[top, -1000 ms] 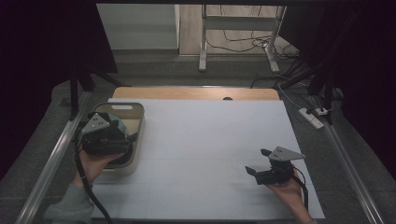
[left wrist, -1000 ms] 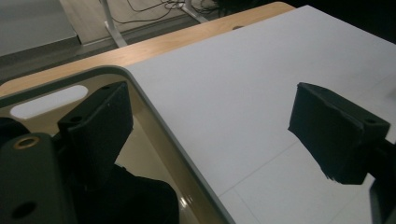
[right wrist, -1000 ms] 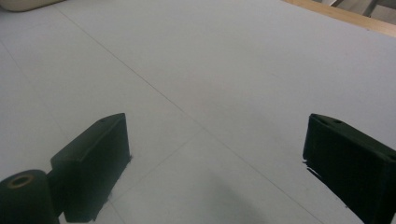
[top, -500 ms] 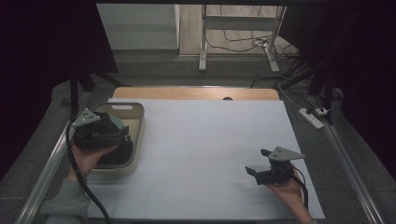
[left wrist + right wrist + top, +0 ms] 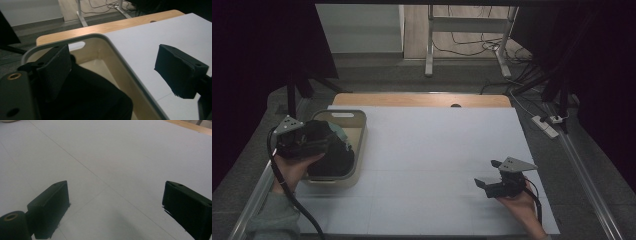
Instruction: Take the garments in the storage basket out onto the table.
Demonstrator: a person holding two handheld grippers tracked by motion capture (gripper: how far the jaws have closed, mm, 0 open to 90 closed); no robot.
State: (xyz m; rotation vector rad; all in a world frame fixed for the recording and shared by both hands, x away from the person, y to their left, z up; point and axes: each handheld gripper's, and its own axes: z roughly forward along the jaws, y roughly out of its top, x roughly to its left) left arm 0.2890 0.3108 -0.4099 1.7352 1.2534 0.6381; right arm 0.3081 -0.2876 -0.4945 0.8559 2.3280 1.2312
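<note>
A cream bin (image 5: 361,145) stands at the left of the white table (image 5: 437,145), with a dark bundle (image 5: 334,162) lying in it. My left gripper (image 5: 324,142) hangs over the bin's left part, held by a hand, jaws wide apart. In the left gripper view the left gripper (image 5: 112,65) is open with nothing between its pads; the bin's rim (image 5: 120,53) runs below the gap and the dark bundle (image 5: 95,100) lies under the left jaw. My right gripper (image 5: 487,174) rests low at the table's front right, open. In the right gripper view the right gripper (image 5: 117,195) has bare table between its jaws.
A strip of wooden tabletop (image 5: 422,100) shows behind the white sheet. Metal rails (image 5: 587,175) run along both sides of the table. A power strip (image 5: 546,126) and cables lie on the floor at the right, and a desk frame (image 5: 429,60) stands behind.
My left gripper has moved leftward over the bin, away from the table's middle. The right gripper has stayed where it was.
</note>
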